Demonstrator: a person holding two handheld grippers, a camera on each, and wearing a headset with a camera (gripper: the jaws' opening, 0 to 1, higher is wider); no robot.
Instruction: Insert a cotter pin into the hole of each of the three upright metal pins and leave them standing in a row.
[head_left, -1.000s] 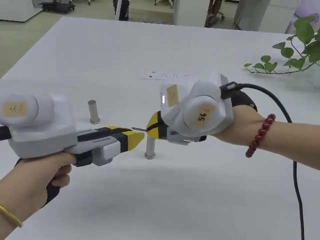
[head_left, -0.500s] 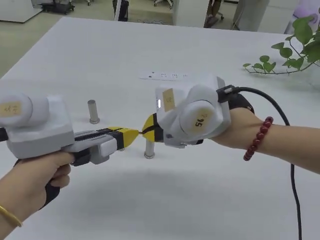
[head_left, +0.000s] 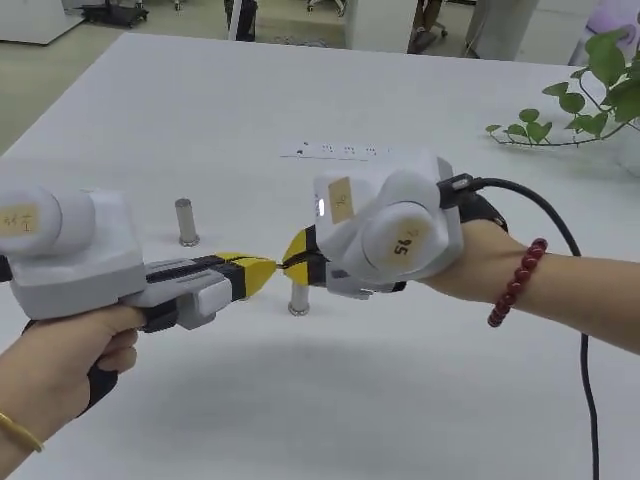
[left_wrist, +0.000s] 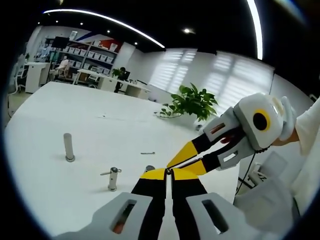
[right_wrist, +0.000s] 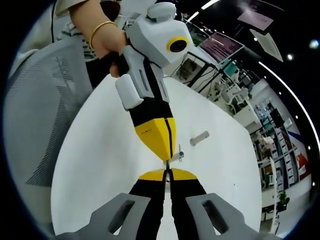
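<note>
My left gripper (head_left: 262, 272) and right gripper (head_left: 296, 256) meet tip to tip above the white table, both shut. A thin cotter pin (head_left: 281, 264) is pinched between their yellow tips and mostly hidden. Just below the tips stands an upright metal pin (head_left: 298, 298). A bare upright pin (head_left: 186, 222) stands farther left. In the left gripper view, the bare pin (left_wrist: 68, 147) stands apart at the left, and a pin with a cotter pin through it (left_wrist: 114, 178) is nearer the left gripper (left_wrist: 168, 172). A loose cotter pin (left_wrist: 147, 153) lies beyond. The right gripper (right_wrist: 167, 173) faces the left gripper's tips.
A white power strip (head_left: 335, 152) lies at the back of the table (head_left: 420, 400). A leafy plant (head_left: 590, 90) stands at the far right. A black cable (head_left: 585, 330) trails from the right gripper.
The right gripper has moved left and the gap between the two tips has closed; the cotter pin that spanned them is now mostly covered. The upright pins have not moved.
</note>
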